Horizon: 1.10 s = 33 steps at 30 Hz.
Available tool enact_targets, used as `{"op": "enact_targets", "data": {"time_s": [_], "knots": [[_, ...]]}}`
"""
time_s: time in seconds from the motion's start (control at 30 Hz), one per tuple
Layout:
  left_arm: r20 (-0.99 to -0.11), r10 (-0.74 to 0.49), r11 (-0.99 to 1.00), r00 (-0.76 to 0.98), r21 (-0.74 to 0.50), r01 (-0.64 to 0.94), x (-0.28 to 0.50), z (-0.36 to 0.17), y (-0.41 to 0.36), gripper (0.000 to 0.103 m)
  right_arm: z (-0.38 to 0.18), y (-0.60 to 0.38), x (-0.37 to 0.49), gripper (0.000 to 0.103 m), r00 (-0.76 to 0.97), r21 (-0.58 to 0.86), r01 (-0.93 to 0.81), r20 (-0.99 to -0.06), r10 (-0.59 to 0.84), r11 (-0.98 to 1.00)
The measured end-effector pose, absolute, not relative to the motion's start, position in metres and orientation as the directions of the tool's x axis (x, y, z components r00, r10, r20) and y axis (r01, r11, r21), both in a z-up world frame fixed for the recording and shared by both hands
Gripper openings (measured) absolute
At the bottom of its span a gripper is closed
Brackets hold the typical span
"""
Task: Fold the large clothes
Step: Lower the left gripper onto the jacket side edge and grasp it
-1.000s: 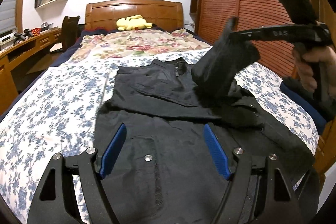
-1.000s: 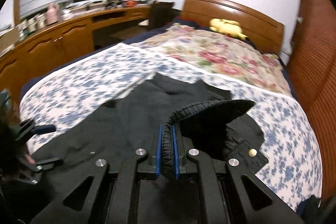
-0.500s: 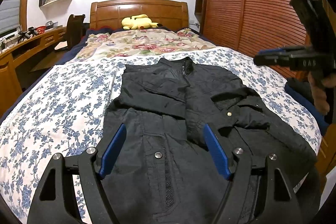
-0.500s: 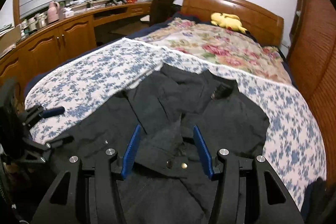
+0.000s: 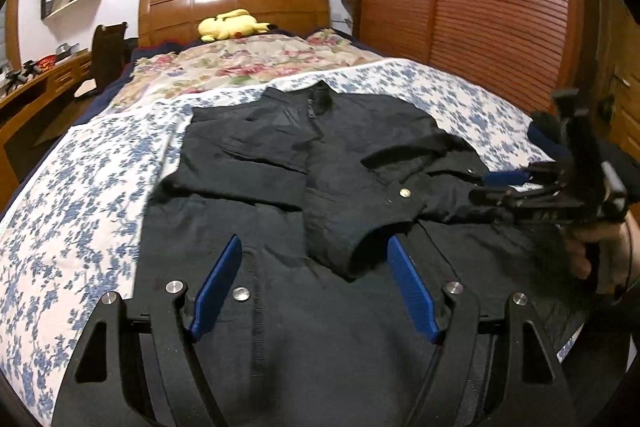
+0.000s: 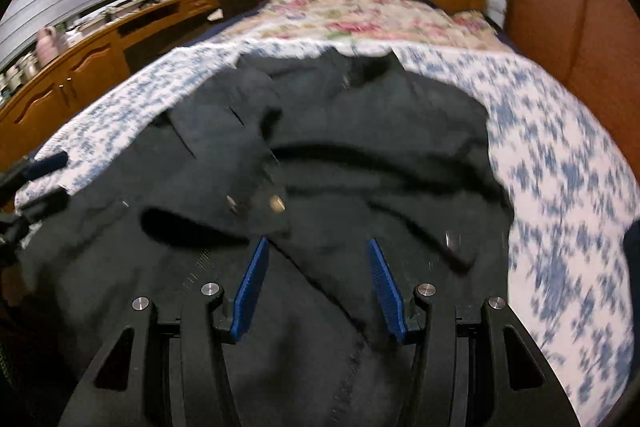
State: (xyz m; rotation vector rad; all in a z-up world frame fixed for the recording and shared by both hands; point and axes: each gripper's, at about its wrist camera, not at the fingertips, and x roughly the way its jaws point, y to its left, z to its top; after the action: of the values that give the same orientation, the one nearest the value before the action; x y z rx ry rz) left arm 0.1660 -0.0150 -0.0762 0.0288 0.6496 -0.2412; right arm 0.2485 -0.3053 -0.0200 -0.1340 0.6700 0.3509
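The black jacket [image 5: 320, 187] lies flat on the bed [image 5: 80, 207], collar toward the headboard [image 5: 240, 3], both sleeves folded inward across the chest. The left gripper [image 5: 316, 275] is above the jacket's lower hem, jaws spread wide, holding nothing. The right gripper [image 6: 318, 279] is above the jacket's lower right portion, jaws likewise spread and empty; the right wrist view is motion-blurred. A yellow plush toy [image 5: 232, 25] rests near the headboard on the floral quilt [image 5: 260, 63]
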Motion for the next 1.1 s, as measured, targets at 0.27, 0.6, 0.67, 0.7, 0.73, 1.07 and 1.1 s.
{"op": "enact_targets", "data": {"time_s": [0.27,0.6,0.67,0.7,0.73,1.07,1.1], "knots": [[-0.639,-0.202,0.958,0.742,0.028,0.285,0.183,-0.081,-0.058,0.073,-0.037,-0.319,0.250,0.054,0.720,0.050,-0.344,-0.627,0.298,0.938],[-0.751,-0.178,0.930,0.635,0.083,0.358,0.238,-0.118,-0.112,0.073,-0.039,-0.335,0.245,0.054,0.737,0.000,-0.336,-0.623,0.263,0.942],[-0.769,-0.169,0.924,0.616,0.094,0.371,0.244,-0.125,-0.119,0.073,-0.039,-0.338,0.243,0.054,0.738,0.012,-0.337,-0.618,0.272,0.941],[-0.775,-0.165,0.921,0.609,0.099,0.376,0.246,-0.127,-0.122,0.073,-0.039,-0.338,0.243,0.054,0.736,0.014,-0.338,-0.619,0.273,0.941],[-0.783,-0.161,0.918,0.601,0.106,0.383,0.248,-0.129,-0.126,0.073,-0.039,-0.341,0.239,0.054,0.736,0.014,-0.340,-0.619,0.275,0.940],[-0.804,-0.078,0.894,0.589,0.205,0.399,0.257,-0.142,-0.142,0.048,-0.041,-0.338,0.236,0.054,0.731,-0.005,-0.357,-0.624,0.276,0.934],[-0.804,-0.083,0.890,0.588,0.205,0.406,0.257,-0.141,-0.142,0.046,-0.041,-0.338,0.236,0.054,0.731,-0.006,-0.357,-0.624,0.276,0.934]]}}
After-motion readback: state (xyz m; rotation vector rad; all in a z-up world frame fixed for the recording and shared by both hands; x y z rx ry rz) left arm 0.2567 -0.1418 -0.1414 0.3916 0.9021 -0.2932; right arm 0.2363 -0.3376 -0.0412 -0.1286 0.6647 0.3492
